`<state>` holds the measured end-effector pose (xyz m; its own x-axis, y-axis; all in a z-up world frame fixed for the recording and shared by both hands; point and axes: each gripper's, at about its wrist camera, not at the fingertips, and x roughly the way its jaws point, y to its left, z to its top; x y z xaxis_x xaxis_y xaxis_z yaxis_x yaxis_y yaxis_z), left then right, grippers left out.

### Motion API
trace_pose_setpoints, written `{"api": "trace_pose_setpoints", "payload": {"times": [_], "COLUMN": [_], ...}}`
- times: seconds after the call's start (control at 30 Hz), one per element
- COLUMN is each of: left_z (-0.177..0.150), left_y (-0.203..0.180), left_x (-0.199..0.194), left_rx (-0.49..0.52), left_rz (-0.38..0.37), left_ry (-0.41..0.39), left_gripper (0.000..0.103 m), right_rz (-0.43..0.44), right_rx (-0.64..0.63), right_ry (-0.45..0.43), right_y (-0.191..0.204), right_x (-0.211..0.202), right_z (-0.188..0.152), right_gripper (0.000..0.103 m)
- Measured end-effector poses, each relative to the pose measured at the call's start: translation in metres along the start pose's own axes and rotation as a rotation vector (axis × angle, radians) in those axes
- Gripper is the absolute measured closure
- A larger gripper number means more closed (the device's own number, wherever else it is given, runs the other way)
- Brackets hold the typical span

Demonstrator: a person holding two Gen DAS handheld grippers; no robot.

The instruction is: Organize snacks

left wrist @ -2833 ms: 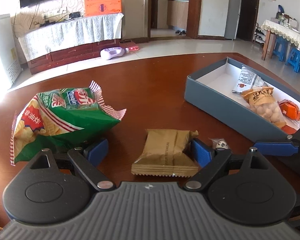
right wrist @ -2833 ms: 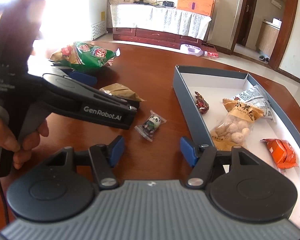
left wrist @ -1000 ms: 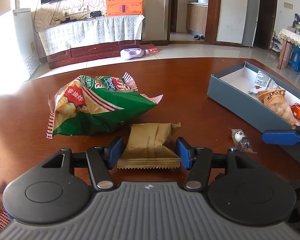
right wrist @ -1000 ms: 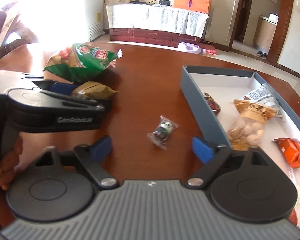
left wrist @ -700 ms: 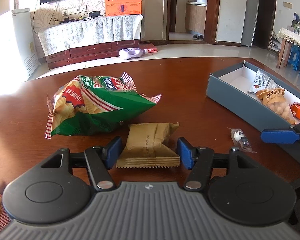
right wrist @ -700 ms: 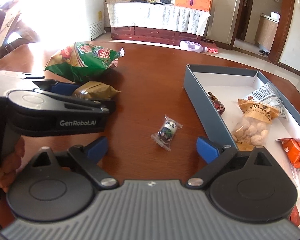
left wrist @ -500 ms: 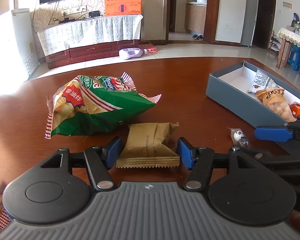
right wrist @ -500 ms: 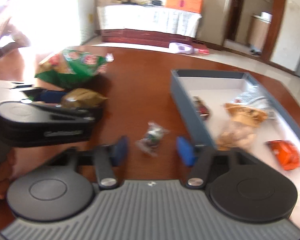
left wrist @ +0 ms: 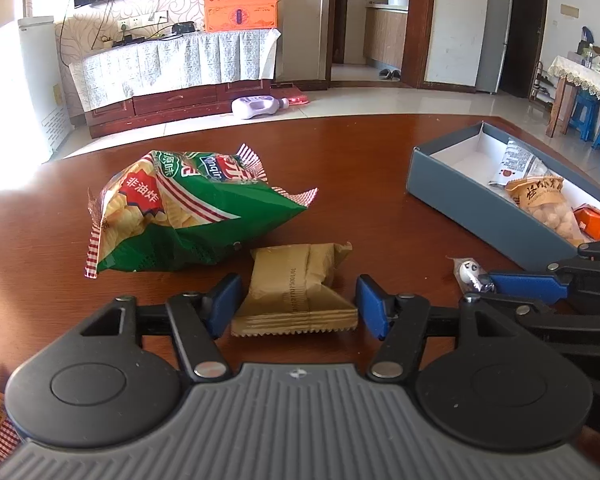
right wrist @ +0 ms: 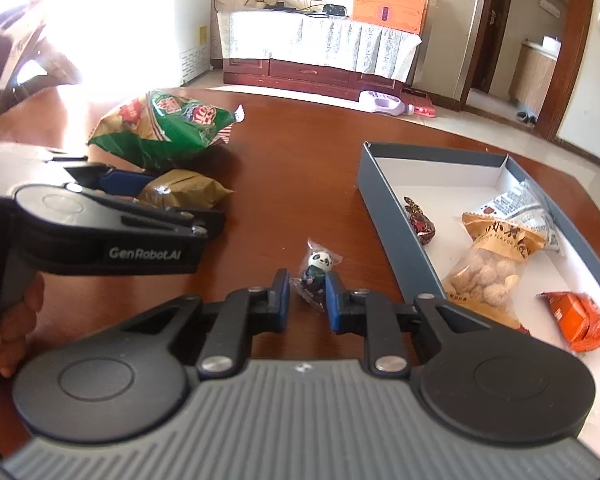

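Now right gripper (right wrist: 307,299) clamped on light, crinkly panda candy (right wrist: 318,270) mid-wrapper, left gripper (left wrist: 296,300) half-open around soft tan biscuit pack (left wrist: 298,292), green chip bag (left wrist: 184,216) at 11 o'clock.

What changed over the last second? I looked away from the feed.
The right tongs closed from wide open onto the panda candy, which lay loose between them. The left tongs stayed around the brown snack packet; chip bag and box unchanged.

Home living room, TV cabinet (left wrist: 172,80), probably fridge (left wrist: 494,32)
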<state>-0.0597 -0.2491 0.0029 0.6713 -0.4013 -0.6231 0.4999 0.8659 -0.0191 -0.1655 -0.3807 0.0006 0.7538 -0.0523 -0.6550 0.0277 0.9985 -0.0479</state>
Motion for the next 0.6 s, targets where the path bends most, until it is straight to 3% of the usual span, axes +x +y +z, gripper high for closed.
{"api": "trace_pose_setpoints", "payload": {"times": [0.6], "left_z": [-0.003], "left_y": [-0.01], "left_x": [-0.013], "left_rx": [0.022], "left_rz": [0.06], "left_ry": [-0.03], "left_gripper": [0.043], "right_rz": [-0.001], "right_rx": [-0.041], "right_ry": [-0.121], "right_y": [0.009], "right_x": [-0.036], "right_z": [0.006], "right_gripper": [0.081]}}
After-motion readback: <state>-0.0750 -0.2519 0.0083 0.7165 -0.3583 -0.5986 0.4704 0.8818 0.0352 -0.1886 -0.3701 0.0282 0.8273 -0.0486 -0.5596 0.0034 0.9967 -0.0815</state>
